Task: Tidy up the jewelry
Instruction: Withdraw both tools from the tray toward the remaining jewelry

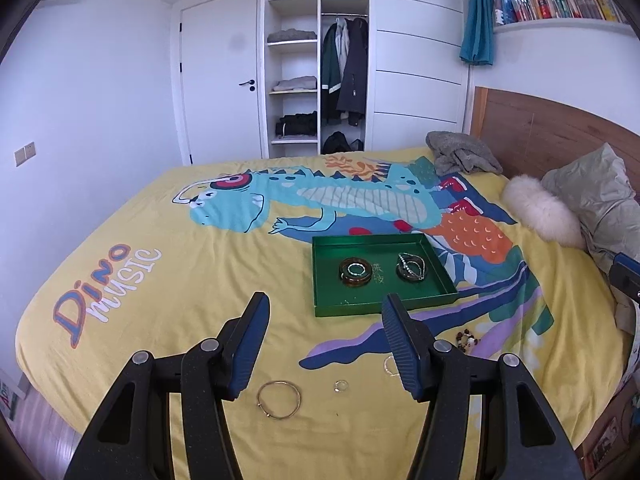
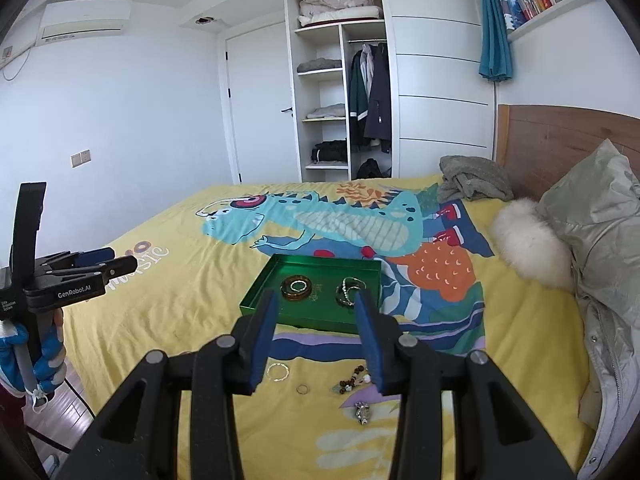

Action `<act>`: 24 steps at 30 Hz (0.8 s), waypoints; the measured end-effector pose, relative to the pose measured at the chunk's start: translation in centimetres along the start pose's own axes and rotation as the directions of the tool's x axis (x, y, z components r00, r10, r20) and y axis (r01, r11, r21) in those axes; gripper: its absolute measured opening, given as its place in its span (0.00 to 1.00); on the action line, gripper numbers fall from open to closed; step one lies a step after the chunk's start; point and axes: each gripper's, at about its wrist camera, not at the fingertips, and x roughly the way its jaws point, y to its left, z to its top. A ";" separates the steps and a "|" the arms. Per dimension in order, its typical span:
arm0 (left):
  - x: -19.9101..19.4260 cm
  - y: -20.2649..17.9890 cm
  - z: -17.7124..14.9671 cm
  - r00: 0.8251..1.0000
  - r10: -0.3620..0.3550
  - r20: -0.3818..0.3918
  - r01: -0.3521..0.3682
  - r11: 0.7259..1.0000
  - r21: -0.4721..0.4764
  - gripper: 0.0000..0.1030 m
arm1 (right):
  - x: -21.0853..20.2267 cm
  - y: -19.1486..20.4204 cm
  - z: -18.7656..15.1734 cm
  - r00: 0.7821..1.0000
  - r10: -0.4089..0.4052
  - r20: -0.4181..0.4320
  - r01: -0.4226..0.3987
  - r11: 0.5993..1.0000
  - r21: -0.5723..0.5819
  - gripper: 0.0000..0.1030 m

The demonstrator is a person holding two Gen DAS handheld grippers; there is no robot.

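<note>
A green tray lies on the yellow bedspread. It holds two dark round dishes: the left dish has a ring in it, the right dish has a beaded chain. Loose on the bed near me are a thin bangle, a small ring, a silver ring-shaped piece, a bead bracelet and a silver charm. My left gripper is open and empty above the bangle. My right gripper is open and empty above the loose pieces.
A grey cloth, a white fluffy cushion and a grey-green pillow lie by the wooden headboard. The left gripper shows in the right wrist view, held by a blue-gloved hand. An open wardrobe stands behind the bed.
</note>
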 end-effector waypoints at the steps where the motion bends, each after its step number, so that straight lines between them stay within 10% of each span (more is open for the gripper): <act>1: -0.4 0.0 -0.3 1.000 0.000 0.002 0.000 1.000 -0.001 0.56 | -0.6 0.1 -0.2 1.000 0.001 0.005 -0.001 1.000 -0.002 0.37; 12: -0.9 -1.0 -3.6 1.000 -0.022 -0.020 0.021 1.000 -0.011 0.56 | -3.5 -0.7 -2.6 0.999 0.002 0.036 -0.003 1.000 0.023 0.37; 24: 6.1 -4.3 -8.9 0.982 -0.150 -0.116 0.151 0.989 -0.002 0.51 | 2.2 -3.8 -8.3 0.998 0.012 -0.058 -0.010 0.999 0.032 0.37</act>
